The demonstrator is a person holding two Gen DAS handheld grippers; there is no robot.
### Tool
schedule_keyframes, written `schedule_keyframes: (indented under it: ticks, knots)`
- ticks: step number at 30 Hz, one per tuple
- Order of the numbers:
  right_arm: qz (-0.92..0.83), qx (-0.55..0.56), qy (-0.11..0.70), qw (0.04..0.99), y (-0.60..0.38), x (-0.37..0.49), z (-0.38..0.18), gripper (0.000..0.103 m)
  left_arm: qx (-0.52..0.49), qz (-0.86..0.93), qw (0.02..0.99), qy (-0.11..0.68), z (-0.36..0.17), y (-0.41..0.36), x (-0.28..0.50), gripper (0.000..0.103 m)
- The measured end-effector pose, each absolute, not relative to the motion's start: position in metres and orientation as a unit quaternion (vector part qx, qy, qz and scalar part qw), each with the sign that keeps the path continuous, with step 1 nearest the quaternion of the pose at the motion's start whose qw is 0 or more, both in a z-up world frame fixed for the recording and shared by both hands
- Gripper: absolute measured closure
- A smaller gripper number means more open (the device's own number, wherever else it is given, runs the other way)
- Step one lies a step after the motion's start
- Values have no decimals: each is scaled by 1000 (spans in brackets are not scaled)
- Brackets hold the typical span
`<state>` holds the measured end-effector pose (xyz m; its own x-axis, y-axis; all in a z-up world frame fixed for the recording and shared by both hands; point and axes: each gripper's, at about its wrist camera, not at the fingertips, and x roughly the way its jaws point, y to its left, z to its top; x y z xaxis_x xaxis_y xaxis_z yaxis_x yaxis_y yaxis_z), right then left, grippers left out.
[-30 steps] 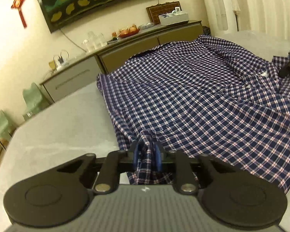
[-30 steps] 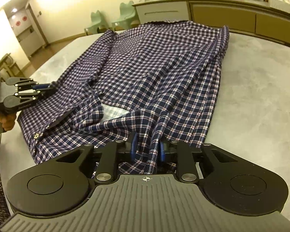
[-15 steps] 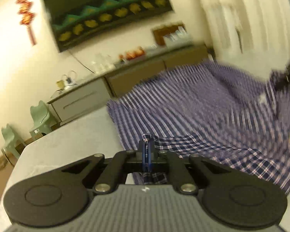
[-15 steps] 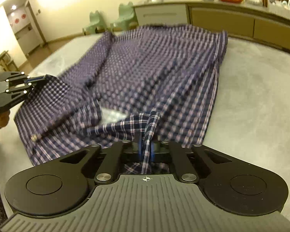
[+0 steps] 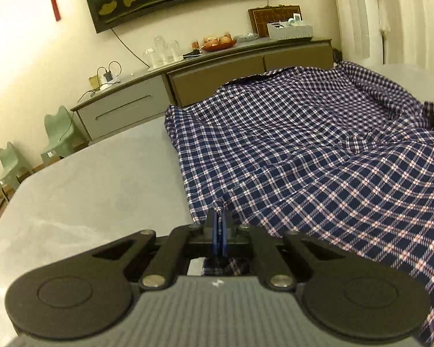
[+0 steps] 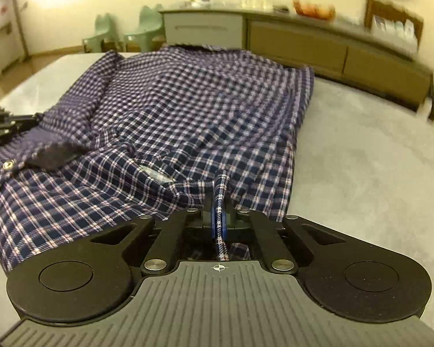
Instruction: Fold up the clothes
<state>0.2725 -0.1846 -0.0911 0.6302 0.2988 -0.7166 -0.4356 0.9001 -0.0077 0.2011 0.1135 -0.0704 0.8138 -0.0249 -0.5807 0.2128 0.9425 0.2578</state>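
While the navy, white and red checked cotton shirt (image 5: 303, 150) lies spread over the pale grey table top (image 5: 95, 179), filling the centre and right of the left wrist view, we grip its near edge with our left black two-finger gripper (image 5: 219, 225) at the bottom centre of the frame. Its blue-padded jaws are pressed almost together, with a thin ridge of checked cloth between them and more cloth bunched just below.

From the right wrist view, the shirt (image 6: 188, 121) runs from the lower left up to the centre of the frame, and our right black two-finger gripper (image 6: 219, 211) at the bottom centre is closed tight on a narrow upright pleat of the fabric, which sticks up past the fingertips and hangs down behind them. Just left of that pinch we see a pale label (image 6: 156, 175) inside a fold. At the left edge of this frame our left gripper (image 6: 3, 125) touches the shirt's edge.

Behind the table, across the upper part of both views, stands a long grey and brown sideboard (image 5: 205, 78), with two pale green chairs (image 5: 34, 147) at the left.
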Motion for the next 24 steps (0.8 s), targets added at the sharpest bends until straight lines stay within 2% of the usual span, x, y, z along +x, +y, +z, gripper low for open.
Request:
schedule_keyframes:
  ticks: [1, 3, 4, 5, 9, 13, 16, 20, 24]
  knots:
    - [199, -100, 374, 900, -184, 271, -88, 100, 161, -62, 938, 302, -72, 114, 201, 96]
    - [188, -112, 363, 906, -185, 267, -81, 82, 168, -59, 934, 309, -75, 114, 201, 94]
    - [181, -114, 358, 909, -186, 266, -76, 68, 173, -40, 937, 300, -68, 115, 197, 94]
    - [168, -111, 346, 916, -190, 262, -66, 61, 179, -22, 940, 290, -61, 117, 192, 94]
    - [157, -93, 293, 938, -195, 230, -24, 60, 209, 39, 951, 225, -29, 110, 149, 95]
    - [230, -84, 266, 932, -186, 172, -1, 63, 172, -69, 961, 203, -16, 84, 92, 95]
    - [254, -122, 294, 913, -160, 153, -28, 71, 210, -109, 939, 251, -55, 54, 92, 97]
    - [233, -150, 339, 899, -142, 158, -71, 66, 246, -113, 928, 257, -74, 36, 85, 103]
    - [229, -202, 327, 895, -136, 152, -96, 64, 278, -101, 924, 244, -83, 25, 75, 103]
